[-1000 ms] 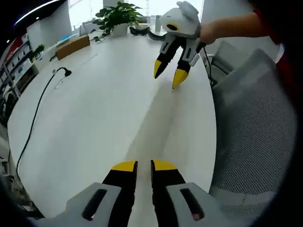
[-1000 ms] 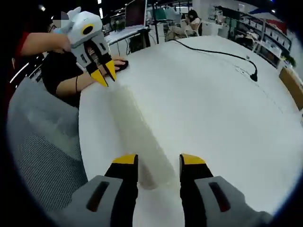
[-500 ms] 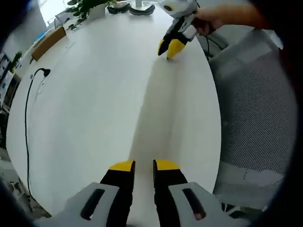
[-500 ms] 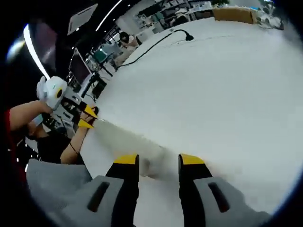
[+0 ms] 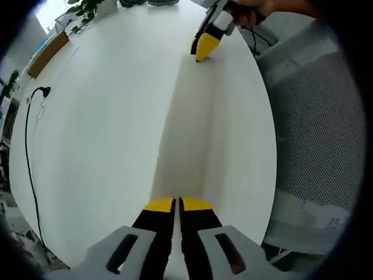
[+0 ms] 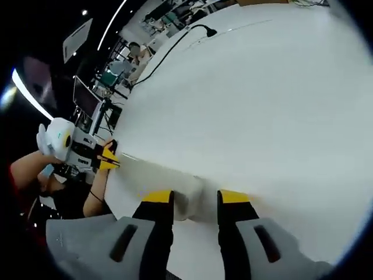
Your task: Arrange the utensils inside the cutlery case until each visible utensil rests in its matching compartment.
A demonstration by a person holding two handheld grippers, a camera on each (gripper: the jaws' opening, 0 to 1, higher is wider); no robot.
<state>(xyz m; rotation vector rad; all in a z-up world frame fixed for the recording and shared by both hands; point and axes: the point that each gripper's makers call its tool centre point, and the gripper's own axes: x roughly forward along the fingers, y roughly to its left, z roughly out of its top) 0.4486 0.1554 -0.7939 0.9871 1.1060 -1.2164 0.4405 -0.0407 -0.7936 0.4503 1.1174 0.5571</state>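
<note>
Long pale cutlery case lay along the tabletop edge, an end at each gripper. Left gripper was pinched on its near end. Right gripper straddled the other end; whether it gripped, I couldn't tell.

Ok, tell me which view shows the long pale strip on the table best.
The left gripper view: the strip runs its whole length, from the left tool up to the right tool. The right gripper view shows it fainter and foreshortened.

The table has a smooth, matt white top. A long translucent plastic case, frosted and faintly glossy, lies on it. The chair back is grey woven mesh.
</note>
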